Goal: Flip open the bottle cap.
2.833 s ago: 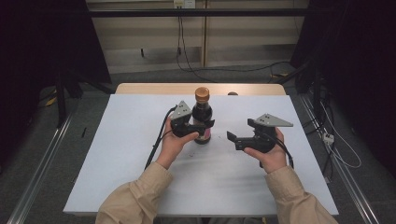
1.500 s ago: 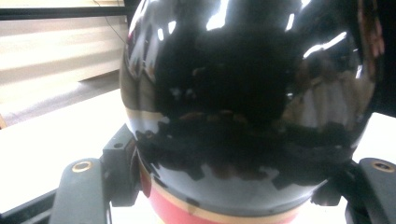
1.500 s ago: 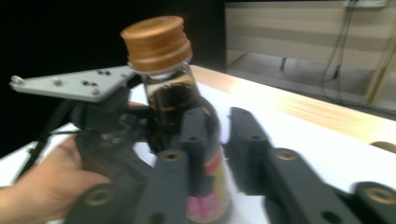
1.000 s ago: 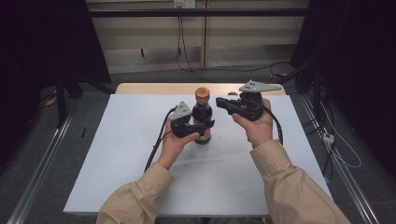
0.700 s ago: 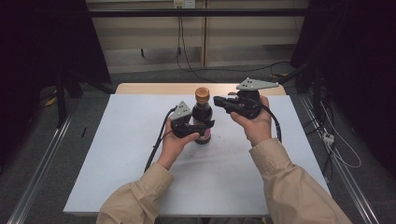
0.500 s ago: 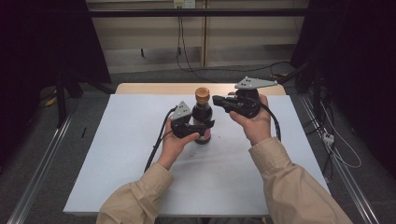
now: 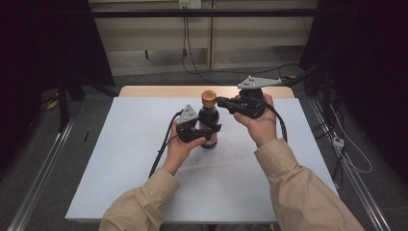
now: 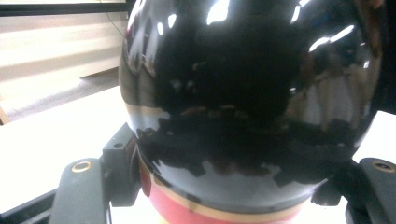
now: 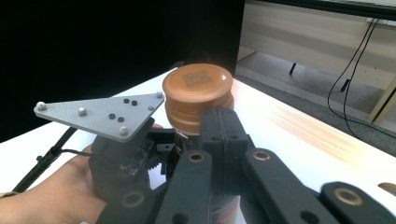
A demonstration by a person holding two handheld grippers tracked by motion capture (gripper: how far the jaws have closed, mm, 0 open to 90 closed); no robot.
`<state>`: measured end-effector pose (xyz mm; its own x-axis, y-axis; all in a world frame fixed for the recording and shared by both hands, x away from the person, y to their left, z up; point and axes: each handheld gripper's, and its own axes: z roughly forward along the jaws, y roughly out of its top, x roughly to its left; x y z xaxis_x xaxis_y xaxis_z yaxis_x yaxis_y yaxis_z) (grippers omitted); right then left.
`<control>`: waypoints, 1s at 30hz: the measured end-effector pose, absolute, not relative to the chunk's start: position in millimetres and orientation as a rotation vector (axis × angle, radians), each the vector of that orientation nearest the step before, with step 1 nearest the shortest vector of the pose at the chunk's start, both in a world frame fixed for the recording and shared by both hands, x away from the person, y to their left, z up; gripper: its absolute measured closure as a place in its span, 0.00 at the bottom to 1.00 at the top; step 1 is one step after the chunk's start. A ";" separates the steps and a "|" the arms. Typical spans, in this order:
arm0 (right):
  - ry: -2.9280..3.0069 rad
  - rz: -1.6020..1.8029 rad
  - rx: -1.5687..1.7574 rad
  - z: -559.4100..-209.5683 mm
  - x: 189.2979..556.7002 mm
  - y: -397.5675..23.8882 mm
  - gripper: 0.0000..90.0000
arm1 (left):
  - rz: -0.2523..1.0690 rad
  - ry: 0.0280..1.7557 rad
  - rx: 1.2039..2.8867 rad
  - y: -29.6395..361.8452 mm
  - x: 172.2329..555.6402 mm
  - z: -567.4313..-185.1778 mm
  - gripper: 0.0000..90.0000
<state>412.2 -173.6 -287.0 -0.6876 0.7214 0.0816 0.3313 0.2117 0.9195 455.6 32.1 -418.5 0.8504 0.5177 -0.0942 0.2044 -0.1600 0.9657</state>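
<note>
A dark glossy bottle (image 7: pixel 209 124) with an orange-brown cap (image 7: pixel 209 97) and a red band at its base stands upright on the white table (image 7: pixel 120 168). My left gripper (image 7: pixel 211 134) is shut on the bottle's body. In the left gripper view the bottle (image 8: pixel 252 93) bulges between the two black fingers (image 8: pixel 84 186). My right gripper (image 7: pixel 221 101) is held at cap height, just right of the cap, jaws shut together with nothing between them. In the right gripper view the closed jaw tips (image 9: pixel 219 126) point at the cap (image 9: pixel 197 86), just under its rim.
The left gripper's grey plate (image 9: pixel 100 114) and the hand under it sit left of the cap. A black cable (image 7: pixel 161 154) trails from the left gripper across the table. A wooden strip (image 7: pixel 159 90) runs along the table's far edge.
The right gripper has risen from low over the table's right part and moved left to the cap's side. The left gripper and the bottle have stayed put.
</note>
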 end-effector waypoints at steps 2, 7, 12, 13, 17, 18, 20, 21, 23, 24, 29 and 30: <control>2.130 1.466 0.976 -287.1 412.6 -173.3 1.00 | 0.300 0.559 1.737 32.4 455.8 -418.7 0.32; 2.139 1.448 0.955 -285.3 413.8 -172.1 1.00 | 0.305 0.555 1.740 32.6 456.0 -419.2 0.32; 2.149 1.437 0.946 -284.2 414.8 -172.5 1.00 | 0.319 0.548 1.746 32.0 455.5 -419.5 0.33; 2.151 1.436 0.943 -283.9 415.2 -172.5 1.00 | 0.323 0.548 1.747 32.0 455.3 -419.5 0.33; 2.161 1.436 0.945 -282.7 416.3 -172.3 1.00 | 0.325 0.549 1.754 32.0 455.0 -419.0 0.34; 2.159 1.436 0.949 -282.0 416.5 -172.4 1.00 | 0.327 0.554 1.754 31.7 454.5 -419.0 0.34; 2.168 1.421 0.940 -280.8 416.9 -172.2 1.00 | 0.332 0.557 1.758 31.5 454.2 -418.7 0.34; 2.174 1.413 0.933 -280.0 417.1 -171.8 1.00 | 0.332 0.561 1.759 31.3 453.9 -418.6 0.34; 2.176 1.414 0.931 -279.8 417.3 -171.7 1.00 | 0.325 0.558 1.765 31.6 453.8 -418.3 0.34; 2.177 1.413 0.930 -279.8 417.4 -171.7 1.00 | 0.336 0.569 1.760 30.8 453.4 -418.5 0.34; 2.172 1.404 0.937 -279.1 417.5 -170.0 1.00 | 0.336 0.575 1.750 31.0 453.4 -419.4 0.34; 2.172 1.404 0.937 -279.1 417.5 -170.0 1.00 | 0.337 0.578 1.750 30.9 453.2 -419.4 0.34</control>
<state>417.5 -170.0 -279.1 -0.7015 0.7118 0.0342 0.3234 0.2752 0.9054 453.2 30.9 -419.4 0.8346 0.5455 -0.0762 0.2022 -0.1747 0.9636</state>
